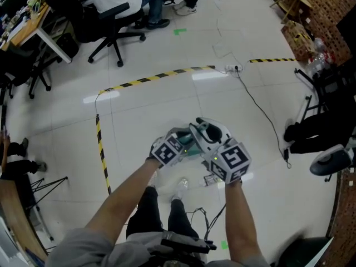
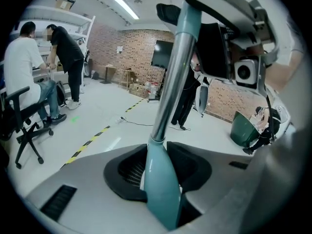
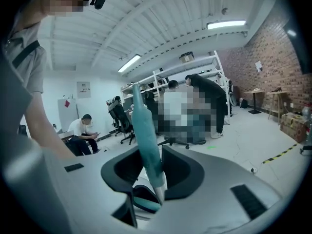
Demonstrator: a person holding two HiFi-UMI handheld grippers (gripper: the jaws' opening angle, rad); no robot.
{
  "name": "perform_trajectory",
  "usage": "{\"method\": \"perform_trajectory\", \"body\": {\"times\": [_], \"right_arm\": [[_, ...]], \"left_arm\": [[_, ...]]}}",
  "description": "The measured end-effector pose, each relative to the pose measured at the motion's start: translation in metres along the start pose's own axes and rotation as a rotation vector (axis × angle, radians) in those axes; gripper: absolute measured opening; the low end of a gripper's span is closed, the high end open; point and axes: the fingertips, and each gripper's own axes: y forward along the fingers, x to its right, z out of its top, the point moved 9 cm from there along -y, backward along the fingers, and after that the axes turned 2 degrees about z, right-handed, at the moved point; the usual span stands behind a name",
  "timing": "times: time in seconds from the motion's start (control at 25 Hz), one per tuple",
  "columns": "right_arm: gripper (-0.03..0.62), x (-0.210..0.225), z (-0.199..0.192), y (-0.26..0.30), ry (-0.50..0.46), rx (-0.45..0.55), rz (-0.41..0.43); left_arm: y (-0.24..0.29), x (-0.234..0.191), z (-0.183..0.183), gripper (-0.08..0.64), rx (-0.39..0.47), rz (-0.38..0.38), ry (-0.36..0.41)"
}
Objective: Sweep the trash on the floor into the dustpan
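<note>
In the head view my two grippers are held close together in front of me, above my shoes. The left gripper (image 1: 183, 144) is shut on the teal sleeve (image 2: 161, 184) of a metal pole (image 2: 170, 87) that rises away between its pads. The right gripper (image 1: 207, 132) is shut on a slim teal handle (image 3: 145, 135), whose metal end shows below the pads. I cannot tell whether both hold one tool or two. A small light scrap (image 1: 210, 179) lies on the floor by my right shoe. No dustpan pan or broom head shows.
Yellow-black tape (image 1: 156, 77) crosses the white floor ahead, and a power strip with a black cable (image 1: 233, 68) lies beyond it. Office chairs (image 1: 114, 26) and seated people are at the far left. A black stand (image 1: 311, 132) is on the right, and a green bin (image 2: 243, 128) stands by the brick wall.
</note>
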Motion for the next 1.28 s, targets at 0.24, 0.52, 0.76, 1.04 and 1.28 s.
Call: {"method": "perform_trajectory", "body": {"times": [0.24,0.52,0.76,1.04,1.28], "right_arm": [[0.101,0.000,-0.003,0.001,-0.037,0.002,0.023],[0.094,0.003,-0.002,-0.002,-0.034,0.006,0.008],[0.091,0.009,-0.003,-0.004,-0.010,0.003,0.022],[0.083,0.036,-0.010,-0.016,0.059,-0.002,-0.044],[0.083,0.020,-0.015,-0.018,0.020,-0.046,-0.027]], "left_arm": [[0.006,-0.002,0.005,0.123,-0.033,-0.064,-0.051],[0.003,0.002,-0.001,0.121,-0.048,-0.002,0.008],[0.000,0.009,-0.004,0.119,0.005,0.012,0.017],[-0.009,0.010,-0.014,0.118,0.010,0.018,0.019],[-0.007,0.005,-0.014,0.121,-0.008,0.007,0.005]]}}
